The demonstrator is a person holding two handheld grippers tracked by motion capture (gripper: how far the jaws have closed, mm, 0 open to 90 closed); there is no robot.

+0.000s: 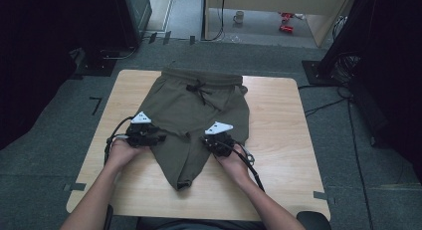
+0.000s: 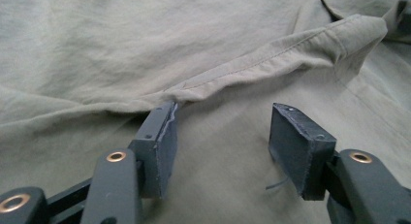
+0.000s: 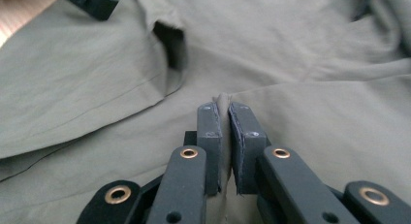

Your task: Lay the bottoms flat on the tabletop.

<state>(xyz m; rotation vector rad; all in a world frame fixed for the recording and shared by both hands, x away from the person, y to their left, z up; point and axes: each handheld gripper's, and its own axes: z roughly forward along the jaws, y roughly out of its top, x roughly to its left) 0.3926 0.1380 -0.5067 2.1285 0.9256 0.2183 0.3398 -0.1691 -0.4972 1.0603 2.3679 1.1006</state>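
Olive-green shorts lie spread on the wooden table, waistband and drawstring at the far side, one leg folded toward the near edge. My left gripper rests on the shorts' left side. Its jaws stand open just below a stitched hem fold, with flat cloth between them and nothing pinched. My right gripper sits on the right part of the shorts. Its jaws are shut on a raised pinch of the fabric. The left gripper's black body shows at the top left of the right gripper view.
Bare table wood lies to the left, right and near side of the shorts. On the floor beyond stand a mug and red objects. Dark equipment stands flank the table, and cables run across the floor at the right.
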